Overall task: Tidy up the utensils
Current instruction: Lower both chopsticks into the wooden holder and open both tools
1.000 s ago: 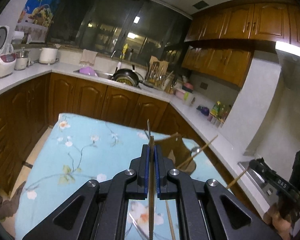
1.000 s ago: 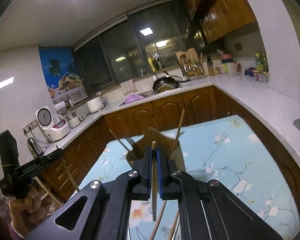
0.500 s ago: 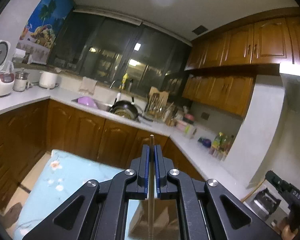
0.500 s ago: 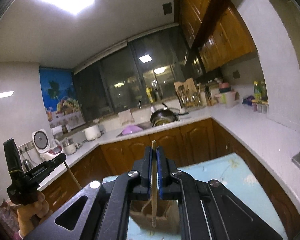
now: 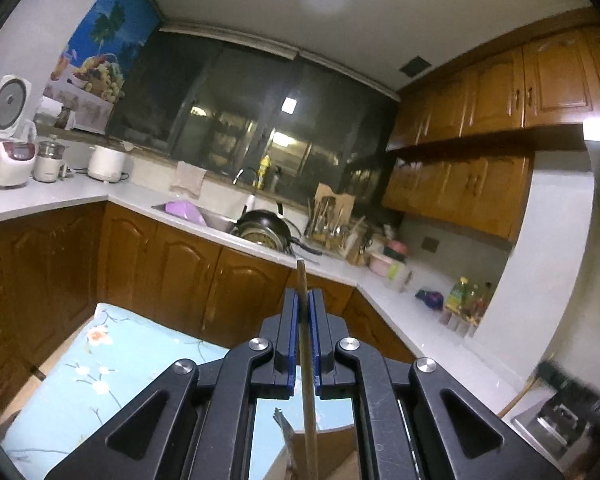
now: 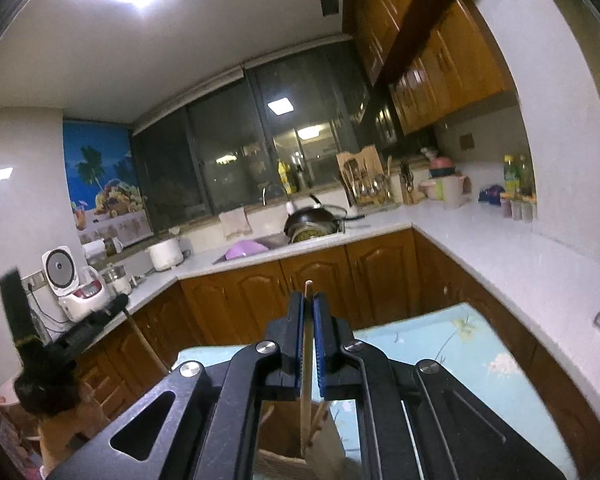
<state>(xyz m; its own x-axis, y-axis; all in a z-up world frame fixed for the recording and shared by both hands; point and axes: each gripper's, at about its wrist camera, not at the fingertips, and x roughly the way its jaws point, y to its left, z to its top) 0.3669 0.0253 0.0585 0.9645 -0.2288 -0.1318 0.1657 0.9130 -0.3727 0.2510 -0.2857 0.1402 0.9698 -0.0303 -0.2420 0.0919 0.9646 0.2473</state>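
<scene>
At the bottom centre of the left wrist view, the left gripper (image 5: pixel 305 336) is clenched on an upright chopstick (image 5: pixel 307 360) above a brown holder (image 5: pixel 320 456). Likewise, the right gripper (image 6: pixel 309 344) pinches another chopstick (image 6: pixel 307 360), its lower end over the same holder (image 6: pixel 284 440) on the floral tablecloth (image 6: pixel 460 360).

No readable text, label or number anywhere.

My left claw (image 5: pixel 303 334) is matte black with blue pads (image 5: pixel 292 344) lining the fingers, silver screw heads (image 5: pixel 259 345) at the pivots and triangular cutouts in the arms. The right claw (image 6: pixel 308 338) looks identical: same black frame, blue pads, round silver screws.
</scene>
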